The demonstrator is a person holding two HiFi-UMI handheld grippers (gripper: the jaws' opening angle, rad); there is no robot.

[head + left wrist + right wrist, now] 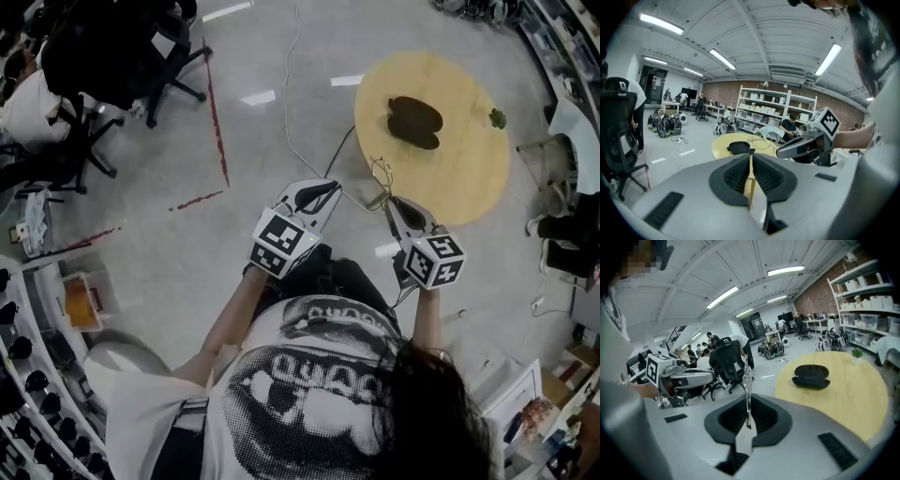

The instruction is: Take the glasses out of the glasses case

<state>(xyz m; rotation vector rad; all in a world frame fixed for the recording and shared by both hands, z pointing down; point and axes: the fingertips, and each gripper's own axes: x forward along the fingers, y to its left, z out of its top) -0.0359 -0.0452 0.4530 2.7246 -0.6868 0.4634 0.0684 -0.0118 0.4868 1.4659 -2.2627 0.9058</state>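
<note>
A black glasses case (415,122) lies with its lid ajar on the round wooden table (469,178); the right gripper view shows the case (812,376) too. Both grippers hang over the floor, short of the table's near edge. My right gripper (386,199) is shut on thin wire-framed glasses (380,174), and a slim metal part of the glasses (748,380) stands upright between its jaws (748,397). To its left, my left gripper (333,186) has its jaws closed together with nothing in them (751,155). The case is well ahead of both.
A small green plant (498,118) sits at the table's right rim. A cable (298,141) trails across the grey floor towards the table. Black office chairs (112,56) stand at upper left, and shelving (37,375) runs along the lower left. People work in the background.
</note>
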